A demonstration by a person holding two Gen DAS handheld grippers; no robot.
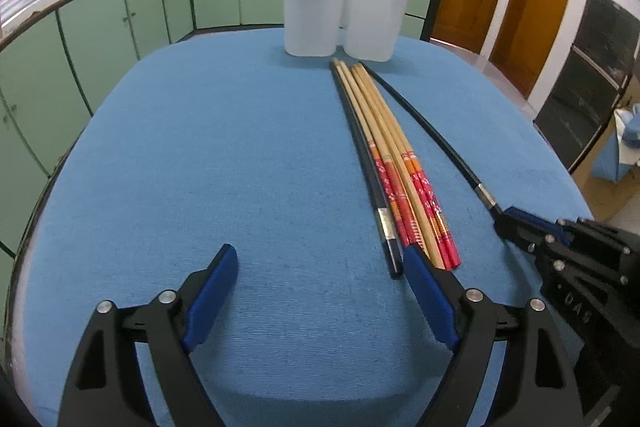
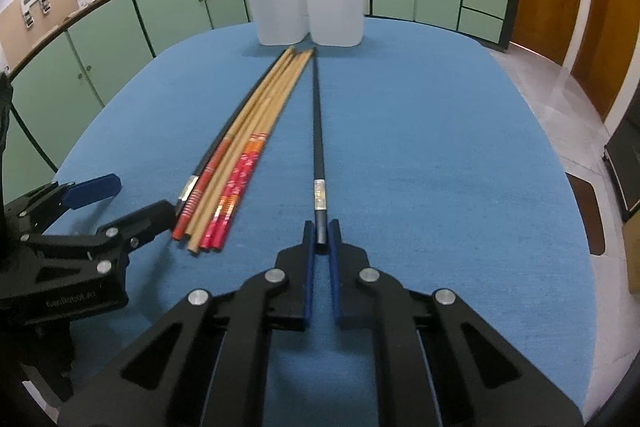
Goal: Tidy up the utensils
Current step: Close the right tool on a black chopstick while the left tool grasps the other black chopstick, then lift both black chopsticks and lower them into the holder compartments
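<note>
Right gripper [image 2: 321, 235] is pinching the near end of a single black chopstick [image 2: 318, 131], its blue pads pressed against the butt just below the silver band, so the step in hand looks like the picking of the first utensil out of the group. That chopstick is lying flat on the blue tablecloth [image 2: 440, 155], running straight away from the jaws with its tip pointing at the white two-lobed holder [image 2: 308, 3] standing at the far edge of the table. Just beside it, to its left in the right wrist view, the bundle of bamboo chopsticks [image 1: 384, 147] with red and orange handles is lying fanned together with a second black chopstick [image 1: 360, 151] along its far side. Left gripper [image 1: 320, 267] is hovering with its fingers spread wide and nothing between them, its right finger sitting just beside the handle ends of that bundle. Judging from this, the next move is calling for a lift of the pinched chopstick and a carry to the holder, tilting it upright so the tip is dropping into one compartment; gripped so near the end, it is likely to sag or swing.
</note>
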